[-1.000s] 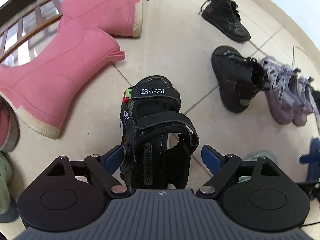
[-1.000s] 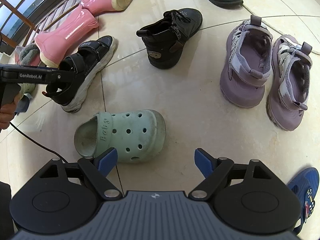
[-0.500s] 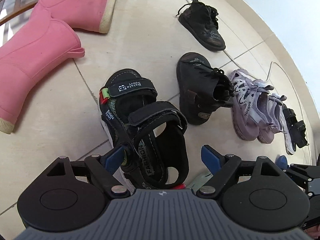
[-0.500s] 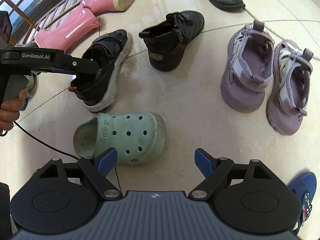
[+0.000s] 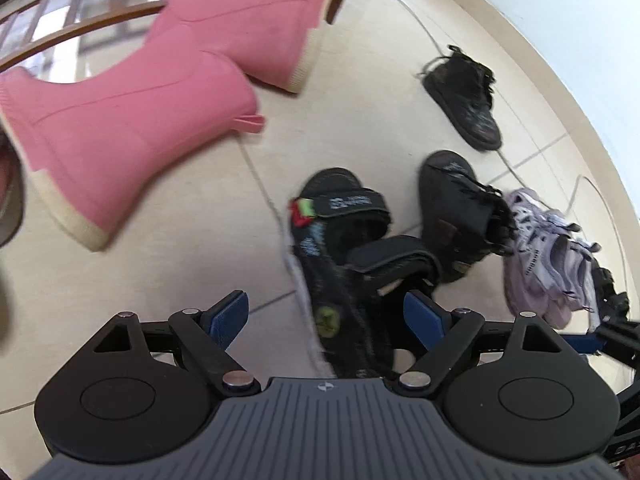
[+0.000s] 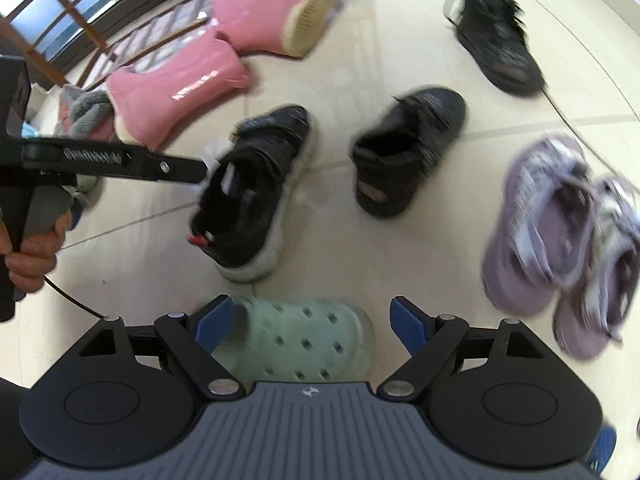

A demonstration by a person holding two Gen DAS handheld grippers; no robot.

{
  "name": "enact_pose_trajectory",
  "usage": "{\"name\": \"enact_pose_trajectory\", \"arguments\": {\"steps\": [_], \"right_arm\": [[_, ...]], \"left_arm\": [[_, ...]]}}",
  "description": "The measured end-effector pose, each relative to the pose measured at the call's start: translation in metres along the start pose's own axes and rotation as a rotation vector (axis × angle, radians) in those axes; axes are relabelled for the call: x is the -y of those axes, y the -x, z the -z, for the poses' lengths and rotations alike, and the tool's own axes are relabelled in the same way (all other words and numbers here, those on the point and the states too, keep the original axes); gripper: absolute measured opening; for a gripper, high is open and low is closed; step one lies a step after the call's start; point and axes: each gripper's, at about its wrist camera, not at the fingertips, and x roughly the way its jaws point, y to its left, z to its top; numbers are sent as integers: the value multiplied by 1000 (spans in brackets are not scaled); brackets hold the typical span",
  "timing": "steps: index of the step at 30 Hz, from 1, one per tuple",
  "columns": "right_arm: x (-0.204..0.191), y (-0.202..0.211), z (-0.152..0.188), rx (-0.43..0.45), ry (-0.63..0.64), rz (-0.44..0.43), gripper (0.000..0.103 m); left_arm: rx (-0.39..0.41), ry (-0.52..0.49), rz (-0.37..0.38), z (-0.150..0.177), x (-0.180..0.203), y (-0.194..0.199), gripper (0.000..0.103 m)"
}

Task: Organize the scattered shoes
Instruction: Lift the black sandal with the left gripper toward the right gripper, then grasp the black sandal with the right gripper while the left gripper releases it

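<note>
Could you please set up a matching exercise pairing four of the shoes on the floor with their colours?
Things:
1. strappy sandal
2. perforated clog
3. tall boots
4. pair of sneakers

Colours:
a. pink
b. lilac
c. black
d. mint green

Pairs: 1-c, 2-d, 3-a, 4-b

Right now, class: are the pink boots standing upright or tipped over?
Tipped over. Both pink boots lie on their sides on the floor tiles; one shows its ribbed sole sideways.
</note>
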Motion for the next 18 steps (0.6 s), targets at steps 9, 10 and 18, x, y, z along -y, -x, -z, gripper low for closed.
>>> {"name": "enact_pose_trajectory", "arguments": {"steps": [9,10,18], "right_arm": [[-40,-35,-48,-36,45,-43,97],[-44,-40,-52,-36,45,-40,97],[-61,-85,-70,-35,32,44,98]], "left_arm": [[23,92,-30,-1,-41,11,86],[23,101,-33,-1,-46,12,86],[13,158,-42,0,-77,14,86]]}}
